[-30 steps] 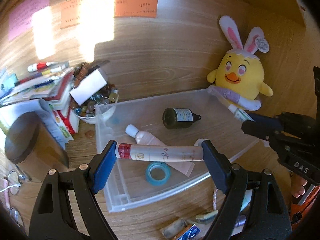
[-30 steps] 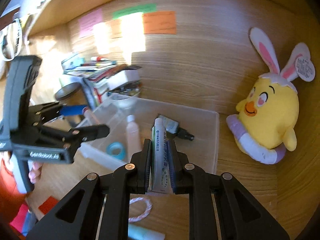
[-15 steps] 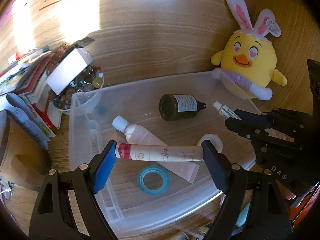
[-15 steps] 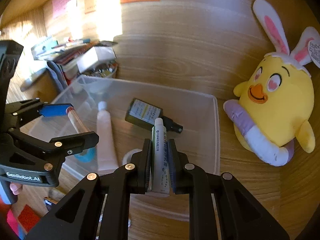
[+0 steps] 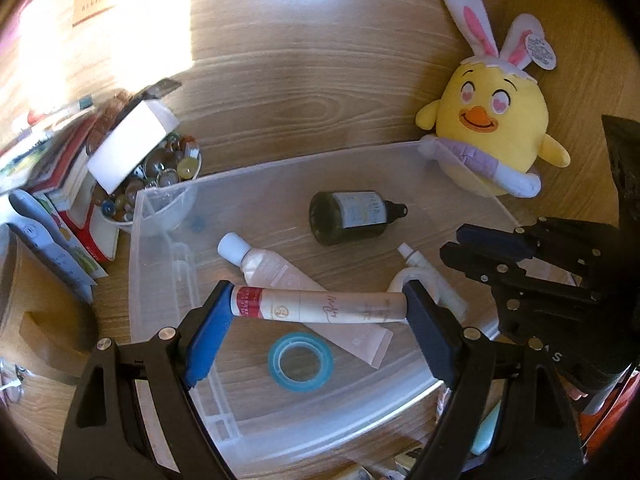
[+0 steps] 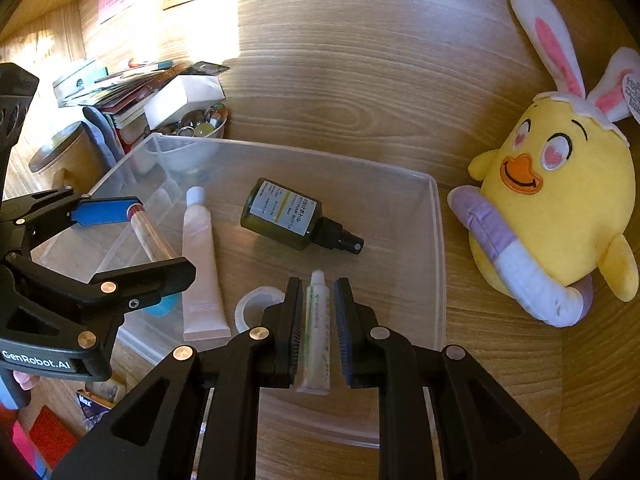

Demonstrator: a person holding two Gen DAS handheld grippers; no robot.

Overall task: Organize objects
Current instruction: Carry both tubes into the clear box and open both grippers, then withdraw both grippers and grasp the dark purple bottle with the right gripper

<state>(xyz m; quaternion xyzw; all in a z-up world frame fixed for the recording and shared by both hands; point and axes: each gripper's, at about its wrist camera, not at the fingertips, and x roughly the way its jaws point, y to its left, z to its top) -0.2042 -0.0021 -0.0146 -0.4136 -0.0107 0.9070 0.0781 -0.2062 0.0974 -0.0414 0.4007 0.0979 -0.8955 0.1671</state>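
Observation:
My left gripper (image 5: 318,300) is shut on a long cream tube with a red band (image 5: 340,309), gripped end to end and held crosswise over the clear plastic bin (image 5: 280,164). My right gripper (image 6: 317,296) hangs low inside the bin; its jaws are opening. The small white-green tube (image 6: 318,320) lies between them with a gap on each side. In the bin lie a dark spray bottle (image 6: 284,212), a pink-white tube (image 6: 198,264), a blue tape roll (image 5: 300,360) and a white tape ring (image 6: 252,308).
A yellow plush chick with rabbit ears (image 5: 488,120) leans against the bin's right rim. At its left stand a bowl of glass marbles (image 5: 160,172), stacked books (image 5: 60,168) and a brown tin (image 6: 64,156). Small items lie in front of the bin.
Both grippers sank closer over the bin. The right jaws parted slightly from the white-green tube, which now rests on the bin floor. The left grip is unchanged.

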